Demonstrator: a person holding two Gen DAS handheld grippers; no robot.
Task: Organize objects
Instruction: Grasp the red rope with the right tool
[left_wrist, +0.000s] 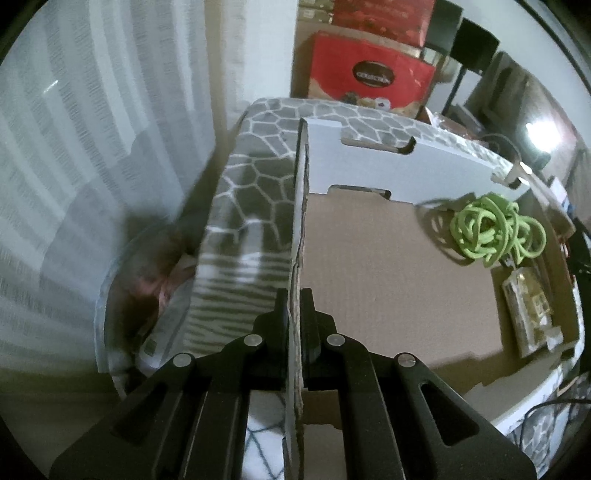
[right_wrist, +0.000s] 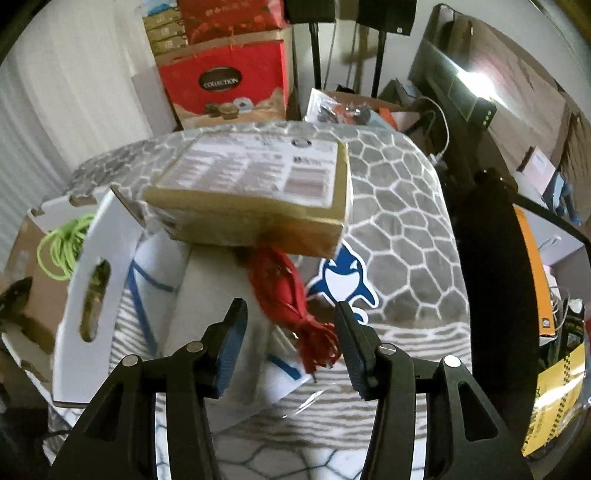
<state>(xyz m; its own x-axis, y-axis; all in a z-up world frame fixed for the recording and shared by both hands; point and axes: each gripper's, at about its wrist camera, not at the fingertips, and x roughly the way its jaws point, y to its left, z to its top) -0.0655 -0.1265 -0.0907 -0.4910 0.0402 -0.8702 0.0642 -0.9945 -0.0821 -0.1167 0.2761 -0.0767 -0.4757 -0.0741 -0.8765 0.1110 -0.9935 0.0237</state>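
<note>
My left gripper (left_wrist: 294, 301) is shut on the left wall of an open cardboard box (left_wrist: 299, 229), white outside and brown inside. In the box lie a tangled green cord (left_wrist: 495, 230) and a small clear packet (left_wrist: 528, 310). In the right wrist view the same box (right_wrist: 92, 295) stands at the left with the green cord (right_wrist: 61, 245) inside. My right gripper (right_wrist: 291, 317) is open and empty above a red string bundle (right_wrist: 284, 291). A tan carton with a white label (right_wrist: 255, 184) lies tilted just beyond the bundle, over white sheets (right_wrist: 207, 295).
Everything rests on a grey honeycomb-patterned cloth (right_wrist: 399, 206). A blue and white shark sticker (right_wrist: 341, 280) lies on it. Red printed boxes (right_wrist: 225, 81) are stacked behind. A black panel (right_wrist: 491, 280) and yellow packaging (right_wrist: 554, 398) stand at the right. White curtains (left_wrist: 74, 147) hang left.
</note>
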